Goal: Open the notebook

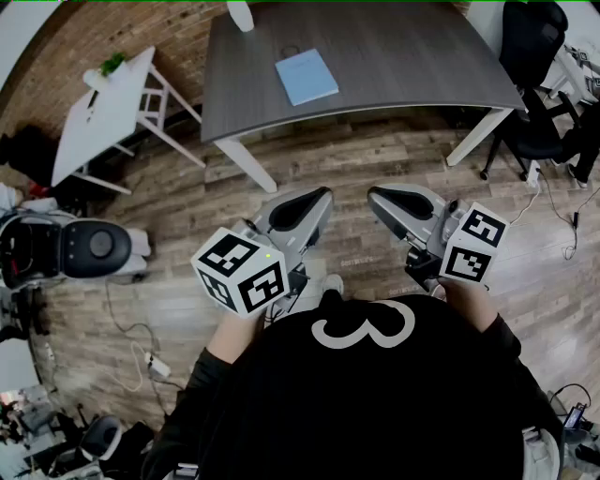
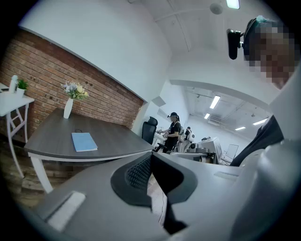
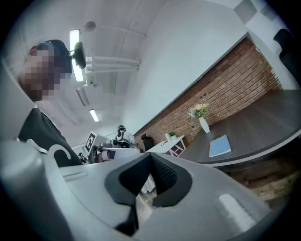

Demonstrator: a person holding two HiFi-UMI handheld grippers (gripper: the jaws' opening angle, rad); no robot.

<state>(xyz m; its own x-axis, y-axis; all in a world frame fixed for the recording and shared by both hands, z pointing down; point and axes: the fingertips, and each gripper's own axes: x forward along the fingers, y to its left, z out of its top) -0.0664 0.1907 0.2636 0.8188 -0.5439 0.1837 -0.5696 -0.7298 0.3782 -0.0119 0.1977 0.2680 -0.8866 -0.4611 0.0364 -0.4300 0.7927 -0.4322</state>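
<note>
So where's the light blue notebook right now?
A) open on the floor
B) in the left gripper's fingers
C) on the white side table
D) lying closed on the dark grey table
D: the light blue notebook lies closed on the dark grey table, nothing touching it.

Quick tally from my end. I count one notebook [image 1: 307, 77] and one dark bench [image 1: 403, 56]. I count one white side table [image 1: 89, 117], one vase [image 1: 240, 13] and one small potted plant [image 1: 112, 64]. I see one black office chair [image 1: 536, 84] in the head view. There are two grippers, the left gripper [image 1: 319, 197] and the right gripper [image 1: 380, 197], with two jaws each, so four jaws. There are two marker cubes, the left cube [image 1: 241, 272] and the right cube [image 1: 473, 246]. I log one white-and-black machine [image 1: 80, 248] on the floor. In the left gripper view I count one clear standing person [image 2: 173, 129]. The figures behind are too small for me to count.
</note>
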